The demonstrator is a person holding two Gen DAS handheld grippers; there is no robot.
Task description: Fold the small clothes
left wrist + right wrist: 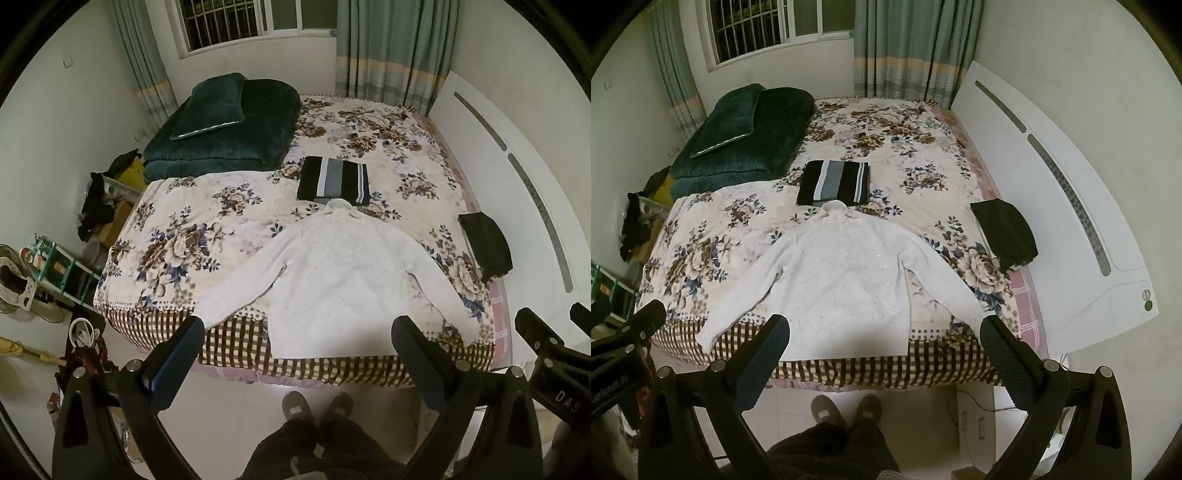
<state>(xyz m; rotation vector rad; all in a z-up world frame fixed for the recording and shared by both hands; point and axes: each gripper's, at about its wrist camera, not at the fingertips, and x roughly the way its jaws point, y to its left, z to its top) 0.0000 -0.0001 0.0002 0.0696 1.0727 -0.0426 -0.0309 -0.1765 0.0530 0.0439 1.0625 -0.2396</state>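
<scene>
The bed, under its floral cover, fills both views; I stand at its foot with both tools raised above the floor. On it, largest first: a dark green folded quilt at the far left corner, then the white sweater, spread flat with collar away from me, sleeves splayed outward and hem at the near edge. Beyond the collar lies a striped folded garment; a dark garment sits toward the right edge. The sweater looks soft, light and limp; I judge a sleeve cuff or hem corner the best hold, since it will drape. My left tool and right tool both stand with fingers wide apart, holding nothing, short of the hem.
</scene>
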